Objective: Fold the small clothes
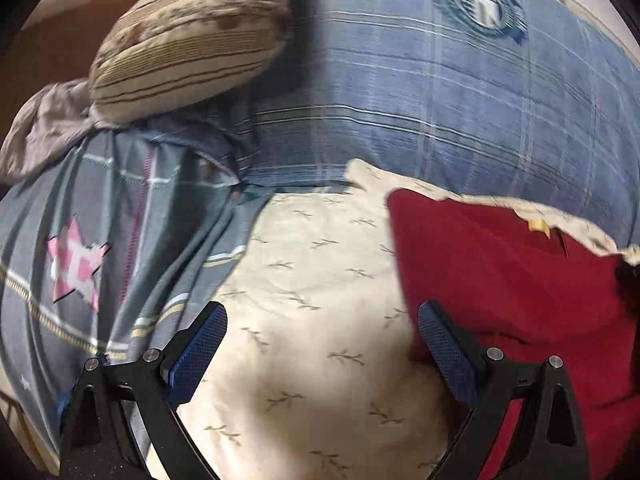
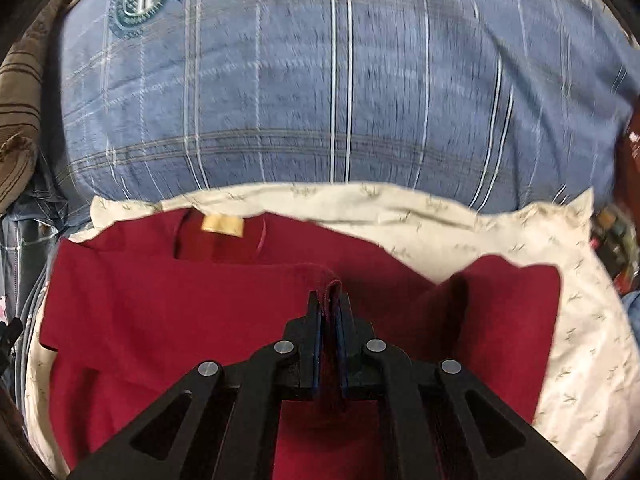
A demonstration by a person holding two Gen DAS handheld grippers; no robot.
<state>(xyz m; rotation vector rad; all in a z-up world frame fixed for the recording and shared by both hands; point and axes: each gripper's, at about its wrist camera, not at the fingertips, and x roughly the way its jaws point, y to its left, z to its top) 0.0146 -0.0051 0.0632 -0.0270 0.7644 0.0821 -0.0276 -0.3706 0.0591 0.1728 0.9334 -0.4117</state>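
Nearest the right wrist camera, the right tool (image 2: 329,312) is clamped on a raised fold of the dark red knit garment (image 2: 168,312), the cloth pinched between its black fingers with blue pads so that a small ridge of fabric stands up just past the fingertips. The rest of the garment lies spread below and to both sides of that tool, its neckline with a small yellow label (image 2: 222,225) toward the far edge and another part of it lying to the right. It rests on a cream cloth printed with small grey sprigs (image 2: 560,320), which shows around the garment's edges. Beyond lies a large blue plaid cushion with a round teal emblem (image 2: 360,92). In the left wrist view, the left tool (image 1: 322,320) stands wide apart with nothing between its fingers, above the bare cream cloth; the garment's left edge lies just beside its right-hand finger, apart from the pads. To its left lies a grey checked fabric with a pink star patch (image 1: 80,260), and farther off a beige striped pillow (image 1: 192,36) leans beside the blue cushion.
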